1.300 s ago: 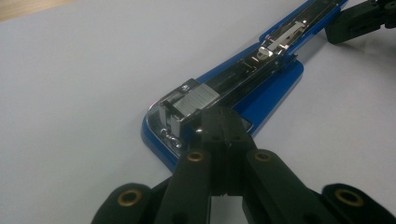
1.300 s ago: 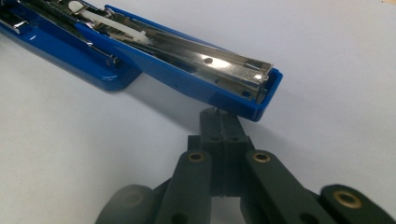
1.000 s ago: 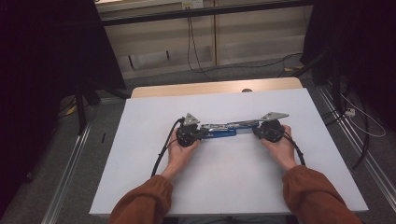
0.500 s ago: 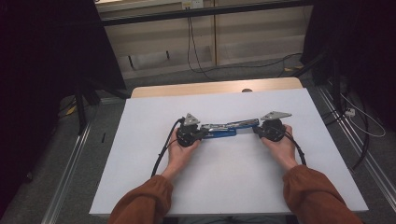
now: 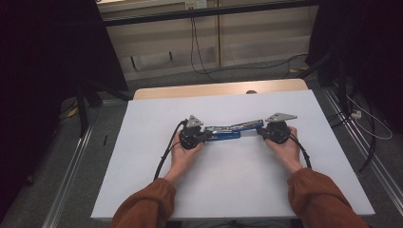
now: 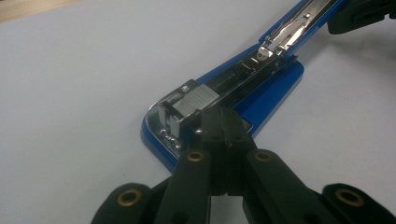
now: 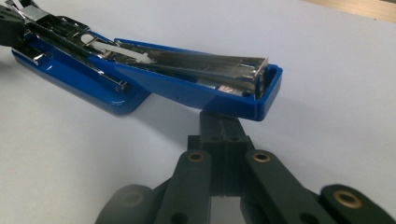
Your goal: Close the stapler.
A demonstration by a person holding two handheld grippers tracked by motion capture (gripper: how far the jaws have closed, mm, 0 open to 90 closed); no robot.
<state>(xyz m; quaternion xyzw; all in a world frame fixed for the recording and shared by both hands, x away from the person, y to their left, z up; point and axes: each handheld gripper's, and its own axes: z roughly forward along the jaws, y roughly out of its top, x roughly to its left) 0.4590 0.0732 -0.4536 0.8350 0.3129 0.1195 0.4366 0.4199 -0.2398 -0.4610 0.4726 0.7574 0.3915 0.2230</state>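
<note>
A blue stapler (image 5: 228, 132) lies swung open on the white table (image 5: 237, 190), its metal staple channel facing up. My left gripper (image 5: 205, 134) is at its left end. In the left gripper view, that gripper (image 6: 219, 122) is shut, its tips touching the metal magazine head over the stapler's blue base (image 6: 273, 95). My right gripper (image 5: 262, 130) is at the right end. In the right gripper view, this gripper (image 7: 224, 125) is shut, its tips just under the raised end of the stapler's blue cover (image 7: 187, 88). Nothing is held between either pair of jaws.
A black cable (image 5: 166, 152) trails from the left gripper toward the table's front. A wooden strip (image 5: 214, 89) runs along the table's back edge. Metal rails flank the table and cables lie on the floor (image 5: 361, 118) to the right.
My right gripper has edged slightly to the right at the cover's end. The left gripper and the stapler's base have stayed put.
</note>
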